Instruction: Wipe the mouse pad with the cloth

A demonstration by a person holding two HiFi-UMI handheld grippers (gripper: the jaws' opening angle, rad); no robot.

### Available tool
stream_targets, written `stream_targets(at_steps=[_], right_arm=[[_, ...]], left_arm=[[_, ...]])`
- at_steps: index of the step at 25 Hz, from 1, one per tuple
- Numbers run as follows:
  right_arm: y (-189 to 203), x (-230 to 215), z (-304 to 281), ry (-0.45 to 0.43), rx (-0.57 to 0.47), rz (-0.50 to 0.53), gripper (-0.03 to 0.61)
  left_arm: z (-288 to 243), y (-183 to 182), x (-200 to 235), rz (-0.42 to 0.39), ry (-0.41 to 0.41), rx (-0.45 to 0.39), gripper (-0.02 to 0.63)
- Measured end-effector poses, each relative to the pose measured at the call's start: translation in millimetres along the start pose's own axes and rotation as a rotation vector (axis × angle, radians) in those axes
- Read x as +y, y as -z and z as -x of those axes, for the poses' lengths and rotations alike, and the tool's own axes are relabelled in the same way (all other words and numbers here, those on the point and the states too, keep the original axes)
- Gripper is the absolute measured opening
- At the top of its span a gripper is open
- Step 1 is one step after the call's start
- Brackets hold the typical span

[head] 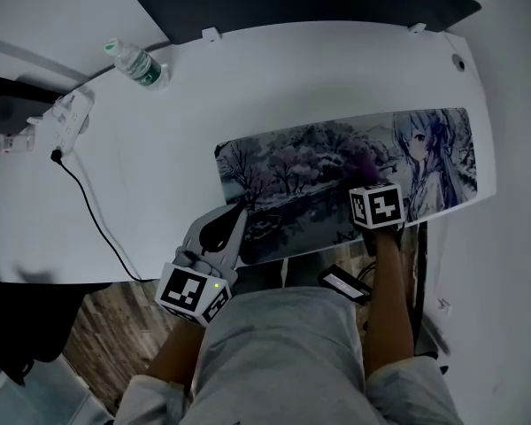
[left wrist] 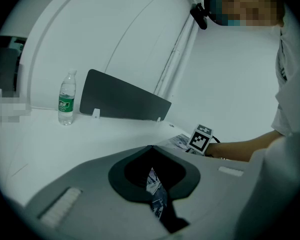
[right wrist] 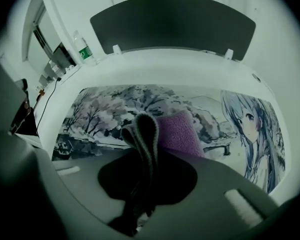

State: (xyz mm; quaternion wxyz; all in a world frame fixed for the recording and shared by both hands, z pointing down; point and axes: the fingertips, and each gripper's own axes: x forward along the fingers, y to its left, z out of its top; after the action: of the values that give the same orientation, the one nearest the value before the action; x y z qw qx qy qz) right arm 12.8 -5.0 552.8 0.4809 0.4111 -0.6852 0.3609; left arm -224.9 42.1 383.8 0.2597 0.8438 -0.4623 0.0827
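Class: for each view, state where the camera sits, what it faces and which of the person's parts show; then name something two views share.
Head view: on the head, facing steeply down at desk and mouse pad; forearms, torso, left gripper, right gripper show.
Left gripper view: on that gripper, facing across the desk toward the water bottle; forearm and shirt show.
Right gripper view: on that gripper, facing along the mouse pad over its clamped cloth; no body.
Shared: all three show the bottle.
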Motion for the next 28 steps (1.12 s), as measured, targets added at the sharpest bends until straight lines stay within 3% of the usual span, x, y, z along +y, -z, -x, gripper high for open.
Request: stream_targets(at_steps=[7,13,28], right_arm=[[-7,55,-9,-0.083,0.008,0.112,0.051],[-15,100,-15,-0.191,-0.016,0.077,0.051],[-29,191,-27,-0.331,0.020,0.215,0.051]], left_arm=[[16,9,5,0.016,-0.027,-0.005,0.018],[39,13,21,0.029,-0.074,-0.023,0.018],[100,29,49,0.084,-0.216,-0.079,0.018]])
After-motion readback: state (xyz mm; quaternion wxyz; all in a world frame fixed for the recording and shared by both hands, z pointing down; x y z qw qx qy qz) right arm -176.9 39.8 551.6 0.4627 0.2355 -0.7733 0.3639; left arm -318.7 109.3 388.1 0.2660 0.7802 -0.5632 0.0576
